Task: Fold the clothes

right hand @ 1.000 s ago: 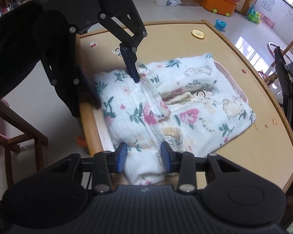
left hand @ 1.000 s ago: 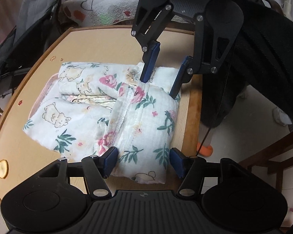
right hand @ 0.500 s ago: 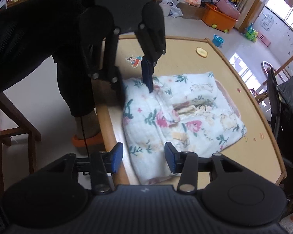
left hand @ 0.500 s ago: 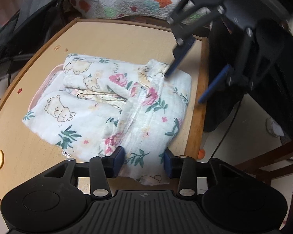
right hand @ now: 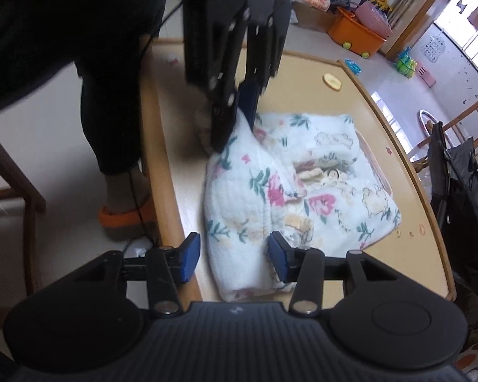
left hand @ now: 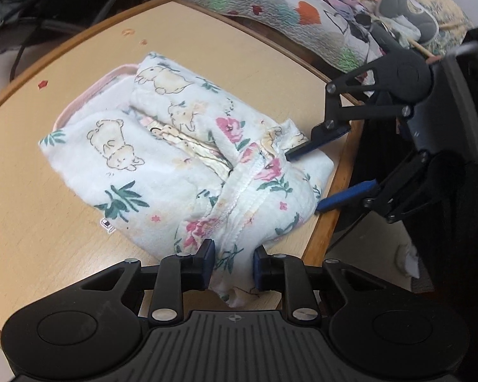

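A folded white garment point(left hand: 181, 165) with bear and flower prints lies on the round wooden table point(left hand: 47, 222); it also shows in the right wrist view point(right hand: 290, 197). My left gripper point(left hand: 232, 265) is shut on the garment's near corner, which is pinched between the blue pads. In the right wrist view the left gripper point(right hand: 239, 117) stands on the far corner of the garment. My right gripper point(right hand: 234, 256) is open and straddles the garment's near edge. In the left wrist view the right gripper point(left hand: 302, 181) is open at the table's right edge, one finger resting on the cloth.
A patterned quilt point(left hand: 286, 9) lies behind the table. A person's leg and orange slipper point(right hand: 124, 216) stand beside the table edge. An orange toy bin point(right hand: 357, 35) and a dark stroller point(right hand: 462, 197) stand on the floor. A wooden chair point(right hand: 12, 191) is at left.
My left gripper closed on the garment's corner and lifted it slightly. My right gripper opened wider and drew back toward the table's edge.
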`<state>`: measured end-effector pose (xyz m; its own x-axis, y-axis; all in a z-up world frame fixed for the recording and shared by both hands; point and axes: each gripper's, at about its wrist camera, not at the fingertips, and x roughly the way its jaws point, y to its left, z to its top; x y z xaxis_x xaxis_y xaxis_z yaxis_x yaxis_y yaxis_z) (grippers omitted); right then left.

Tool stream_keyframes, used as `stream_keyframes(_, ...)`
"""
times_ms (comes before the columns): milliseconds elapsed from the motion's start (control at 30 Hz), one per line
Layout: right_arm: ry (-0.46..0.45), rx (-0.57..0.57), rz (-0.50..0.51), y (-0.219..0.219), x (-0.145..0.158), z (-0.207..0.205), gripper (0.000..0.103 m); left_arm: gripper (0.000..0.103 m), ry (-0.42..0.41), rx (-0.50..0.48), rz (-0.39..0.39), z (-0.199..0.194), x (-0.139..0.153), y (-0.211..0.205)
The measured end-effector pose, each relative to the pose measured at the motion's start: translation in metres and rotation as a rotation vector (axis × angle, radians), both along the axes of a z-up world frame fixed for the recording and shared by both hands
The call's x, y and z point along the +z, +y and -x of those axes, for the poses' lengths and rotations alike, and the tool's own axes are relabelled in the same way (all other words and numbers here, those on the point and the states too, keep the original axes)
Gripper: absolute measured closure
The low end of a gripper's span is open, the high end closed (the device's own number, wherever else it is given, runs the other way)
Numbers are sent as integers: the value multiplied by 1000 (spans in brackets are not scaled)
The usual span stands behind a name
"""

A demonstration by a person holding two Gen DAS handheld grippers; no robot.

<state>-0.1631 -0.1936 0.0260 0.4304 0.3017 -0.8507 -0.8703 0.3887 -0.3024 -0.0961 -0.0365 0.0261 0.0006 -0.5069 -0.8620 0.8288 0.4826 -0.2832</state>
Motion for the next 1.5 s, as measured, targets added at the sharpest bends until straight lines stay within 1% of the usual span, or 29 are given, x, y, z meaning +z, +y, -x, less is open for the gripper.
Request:
stream_keyframes(67, -23, -1, 15, 0, -1, -2, 56, 79, 10, 3, 3, -5, -4, -3)
stream_keyframes(133, -23, -6, 22, -1, -1, -7, 56, 79, 10, 1, 4, -6, -5, -3)
stream_keyframes(200, -12, -11, 24, -1, -1, -11, 57, 79, 8, 1, 3, -7, -5, -4)
stream_keyframes(233, -3, -14, 24, -1, -1, -12, 60, 79, 7, 0, 2, -6, -5, -4)
stream_keyframes(267, 5, -16, 23, -1, 0, -14, 60, 79, 2, -2, 2, -6, -5, -4)
stream_keyframes(367, 31, -23, 22, -1, 0, -19, 67, 79, -10, -10, 1, -4, -4, -4)
stream_keyframes(433, 55, -36, 21, -1, 1, -23, 76, 79, -21, -12, 1, -2, -4, -4)
stream_keyframes(467, 69, -48, 20, 0, 1, -25, 78, 79, -28, -10, 2, -1, -3, -4)
stream_keyframes(533, 98, -79, 12, 0, 3, -31, 85, 79, -41, -4, 5, 2, -3, -3)
stream_keyframes(633, 151, -122, -19, -2, 8, -37, 92, 79, -33, 9, 15, 2, -2, 0)
stream_keyframes(767, 207, -155, -58, -5, 16, -39, 94, 79, -11, 9, 24, 5, 3, 5)
stream_keyframes(900, 243, -168, -84, -7, 23, -32, 95, 79, 16, -19, 8, 13, 7, 6)
stream_keyframes(1167, 332, -169, -105, -2, 31, -14, 95, 79, 77, -66, -10, 30, 5, 1)
stream_keyframes(1333, 407, -246, -164, -8, 34, -22, 95, 79, 102, -81, 0, 24, 7, 2)
stream_keyframes(1500, 493, -300, -202, -14, 33, -39, 95, 79, 148, -115, 3, 10, 8, 1)
